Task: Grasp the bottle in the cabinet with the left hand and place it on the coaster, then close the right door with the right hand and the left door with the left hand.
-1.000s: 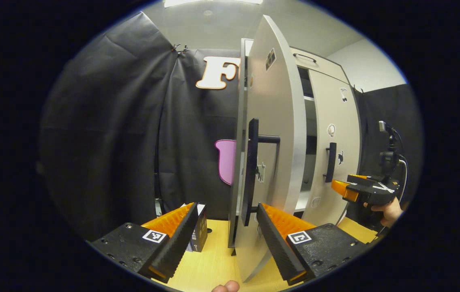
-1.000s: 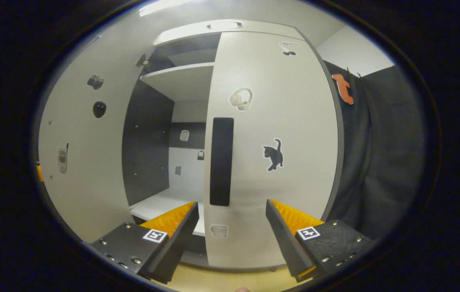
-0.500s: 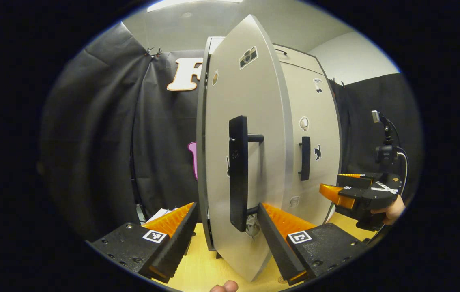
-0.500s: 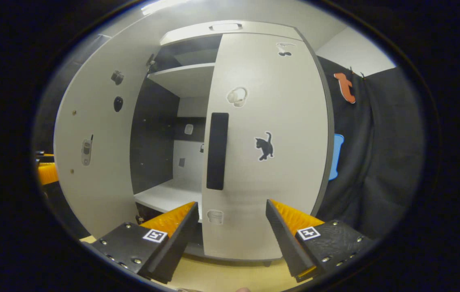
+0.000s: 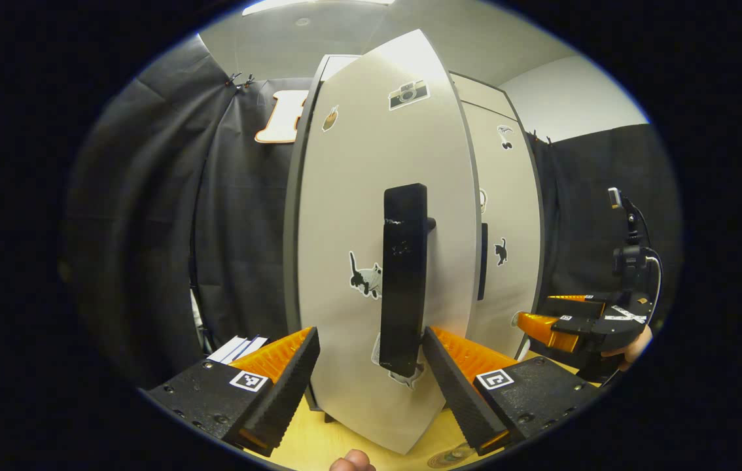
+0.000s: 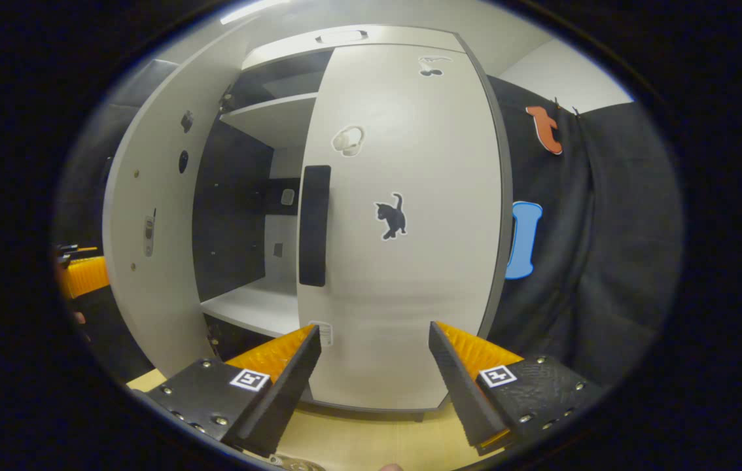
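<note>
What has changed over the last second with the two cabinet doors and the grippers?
The left door has swung a good way toward shut with the open left gripper following it, though a gap to the shelves remains in the right gripper view. The right gripper has drifted a little, so the right door sits further left in its view. The right door stayed closed, and both grippers stayed open, holding nothing.

One cabinet (image 6: 404, 366) stood there with two doors — a left door (image 5: 358, 196) and a right door (image 6: 410, 294). Each door carried one dark handle (image 5: 402, 281) — two handles altogether.
</note>
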Available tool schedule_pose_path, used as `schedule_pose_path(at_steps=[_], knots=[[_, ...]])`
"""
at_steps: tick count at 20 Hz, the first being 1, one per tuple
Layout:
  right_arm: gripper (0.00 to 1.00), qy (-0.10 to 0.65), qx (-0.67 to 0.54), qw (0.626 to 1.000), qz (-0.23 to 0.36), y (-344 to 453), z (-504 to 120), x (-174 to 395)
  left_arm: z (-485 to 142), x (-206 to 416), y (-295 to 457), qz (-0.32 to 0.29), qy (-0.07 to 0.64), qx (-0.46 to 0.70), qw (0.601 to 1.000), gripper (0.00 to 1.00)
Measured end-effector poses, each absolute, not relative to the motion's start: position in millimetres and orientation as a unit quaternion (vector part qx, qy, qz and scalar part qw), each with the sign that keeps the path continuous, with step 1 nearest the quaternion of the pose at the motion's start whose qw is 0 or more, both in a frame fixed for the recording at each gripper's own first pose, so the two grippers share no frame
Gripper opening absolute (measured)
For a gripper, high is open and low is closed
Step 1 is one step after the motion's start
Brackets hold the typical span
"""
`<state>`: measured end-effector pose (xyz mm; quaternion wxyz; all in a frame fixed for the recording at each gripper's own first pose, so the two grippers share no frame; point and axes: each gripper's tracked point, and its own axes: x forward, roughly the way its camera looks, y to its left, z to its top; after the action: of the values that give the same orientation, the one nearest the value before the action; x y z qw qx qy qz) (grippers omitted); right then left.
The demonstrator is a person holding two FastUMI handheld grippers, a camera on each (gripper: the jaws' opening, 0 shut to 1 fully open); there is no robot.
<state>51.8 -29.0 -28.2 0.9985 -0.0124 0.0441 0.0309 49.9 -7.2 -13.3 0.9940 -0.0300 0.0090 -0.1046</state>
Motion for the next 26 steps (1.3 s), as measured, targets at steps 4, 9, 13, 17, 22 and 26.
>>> schedule_pose_path(at_steps=[4,9,13,17,22,26], knots=[[1.00,0.062,-0.004,0.998,0.024,-48,-37,48,-14,71,-30,-0.109,0.006,-0.027,0.994,1.00],[1.00,0.070,0.006,0.997,0.014,-68,-40,41,-16,101,-55,-0.105,0.008,-0.031,0.994,1.00],[0.98,0.079,0.013,0.997,0.012,-79,-47,33,-14,121,-69,-0.096,-0.002,-0.008,0.995,1.00],[1.00,0.085,0.017,0.996,0.018,-77,-53,24,-12,125,-75,-0.090,0.000,-0.014,0.996,1.00],[1.00,0.095,0.033,0.995,0.019,-82,-61,14,-12,128,-79,-0.077,-0.009,-0.014,0.997,1.00],[1.00,0.099,0.033,0.994,0.016,-91,-64,5,-13,130,-81,-0.065,-0.008,-0.021,0.998,1.00]])
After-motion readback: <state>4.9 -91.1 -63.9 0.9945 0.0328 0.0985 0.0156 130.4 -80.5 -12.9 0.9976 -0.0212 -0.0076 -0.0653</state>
